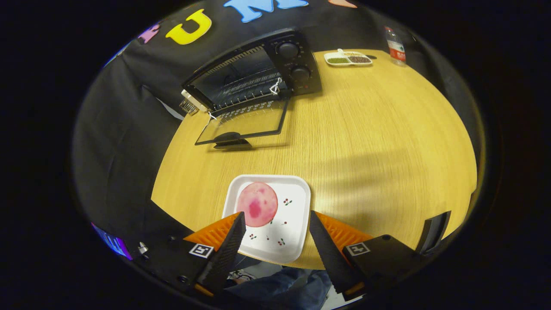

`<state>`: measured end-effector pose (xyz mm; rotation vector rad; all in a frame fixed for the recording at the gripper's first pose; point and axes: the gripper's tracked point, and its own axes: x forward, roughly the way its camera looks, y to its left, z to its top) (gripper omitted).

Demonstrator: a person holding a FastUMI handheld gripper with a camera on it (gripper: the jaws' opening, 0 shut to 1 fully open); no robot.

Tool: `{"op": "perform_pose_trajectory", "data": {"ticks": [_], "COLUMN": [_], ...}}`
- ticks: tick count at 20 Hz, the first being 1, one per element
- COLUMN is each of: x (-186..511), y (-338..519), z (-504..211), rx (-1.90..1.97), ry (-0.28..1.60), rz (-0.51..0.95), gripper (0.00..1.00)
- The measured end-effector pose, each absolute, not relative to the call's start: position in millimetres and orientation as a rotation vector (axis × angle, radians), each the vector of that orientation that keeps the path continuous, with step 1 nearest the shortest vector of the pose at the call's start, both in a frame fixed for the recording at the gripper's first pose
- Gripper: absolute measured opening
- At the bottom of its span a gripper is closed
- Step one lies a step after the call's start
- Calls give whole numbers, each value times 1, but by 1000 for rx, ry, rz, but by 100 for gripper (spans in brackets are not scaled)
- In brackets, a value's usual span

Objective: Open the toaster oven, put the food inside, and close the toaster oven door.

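A black toaster oven (258,73) stands at the far left of the round wooden table (366,142). Its glass door (243,125) hangs open, folded down flat toward me, and the wire rack inside shows. Close to me lies a white square plate (288,228) with small cherry prints. A round pink slice of food (257,204) rests on the plate's left half. My gripper (275,224) hovers open over the near part of the plate, holding nothing. The food lies just ahead of the left fingertip (239,219).
A small white divided dish (348,58) with green and brown contents sits at the table's far side. A plastic bottle (395,47) with a red label stands to its right. Black cloth surrounds the table. Blue fabric of a person's leg (280,288) shows below the fingers.
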<state>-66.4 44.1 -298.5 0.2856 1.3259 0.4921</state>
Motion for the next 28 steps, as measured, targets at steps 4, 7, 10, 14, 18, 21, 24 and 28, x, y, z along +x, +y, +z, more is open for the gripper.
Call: {"op": "perform_pose_trajectory", "data": {"ticks": [4,7,10,14,18,21,24,28], "x": [-70,-74,-69,-72,-69,-71,-77,-79], "y": [35,34,34,31,22,27,34,46], "z": [-319,-323,-328,-334,-337,-341,-331,-317], "rx": [270,266,275,257,253,273,388,536], "ry": [1416,1456,1482,1525,1536,1515,1511,1469], "rz": [482,493,484,483,448,445,433,402], "gripper": [88,82,70,33,4,2,1,1]}}
